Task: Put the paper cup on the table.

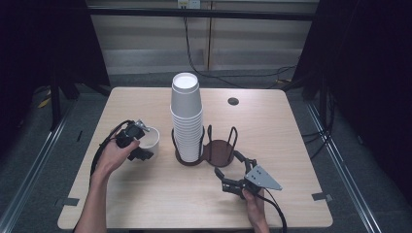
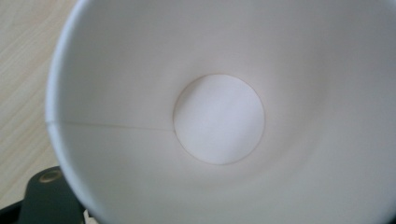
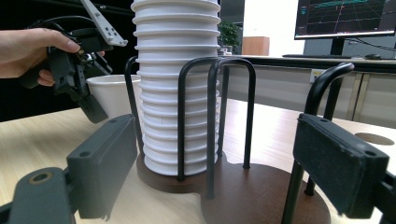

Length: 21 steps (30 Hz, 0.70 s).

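Note:
A single white paper cup (image 1: pixel 148 137) stands upright on the left part of the table, with my left gripper (image 1: pixel 144 146) shut on its rim. The left gripper view looks straight down into the cup (image 2: pixel 218 119), and one black finger (image 2: pixel 46 200) shows at the bottom left. A tall stack of white cups (image 1: pixel 186 121) fills the left ring of a dark brown wire rack (image 1: pixel 218 151). My right gripper (image 1: pixel 229 165) stands open at the rack's empty right ring. In the right gripper view its jaws flank the rack's wire posts (image 3: pixel 217 116), without touching them.
The wooden table (image 1: pixel 145 194) has a round grommet hole (image 1: pixel 233 101) at the back right. Black cables run over the floor behind the table. Dark curtains close in both sides. A monitor (image 3: pixel 345 18) stands on a far desk.

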Available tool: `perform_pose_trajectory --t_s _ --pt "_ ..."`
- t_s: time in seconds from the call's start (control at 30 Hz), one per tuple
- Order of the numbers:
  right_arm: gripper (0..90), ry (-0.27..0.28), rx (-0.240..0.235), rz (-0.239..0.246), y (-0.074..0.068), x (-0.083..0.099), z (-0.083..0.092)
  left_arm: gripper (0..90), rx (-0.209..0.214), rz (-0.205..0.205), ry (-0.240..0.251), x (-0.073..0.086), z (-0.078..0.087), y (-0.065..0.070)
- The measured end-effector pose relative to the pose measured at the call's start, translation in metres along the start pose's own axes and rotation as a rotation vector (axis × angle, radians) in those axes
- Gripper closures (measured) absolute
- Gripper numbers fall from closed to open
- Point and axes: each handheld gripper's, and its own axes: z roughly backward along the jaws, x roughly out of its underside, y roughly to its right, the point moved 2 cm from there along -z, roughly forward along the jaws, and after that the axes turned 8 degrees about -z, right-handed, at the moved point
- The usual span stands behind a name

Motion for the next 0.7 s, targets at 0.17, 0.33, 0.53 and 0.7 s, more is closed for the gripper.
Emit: perform_pose_trajectory --t_s 0.17,0.33,0.53,0.7 --pt "13.1 0.001 0.0 0.0 0.0 0.0 0.0 16.5 -0.003 -0.003 0.03 0.007 0.005 0.001" --pt "13.3 0.001 -0.003 0.0 0.0 0.0 0.0 15.9 -0.021 0.004 0.076 0.01 0.013 0.007" --pt "13.2 -0.001 0.004 0.0 0.0 0.0 0.0 16.3 -0.056 0.023 0.094 0.016 0.014 0.009" --pt "13.2 -0.001 0.002 -0.001 0.0 0.0 0.0 16.2 -0.053 0.05 0.177 0.02 0.025 0.008"
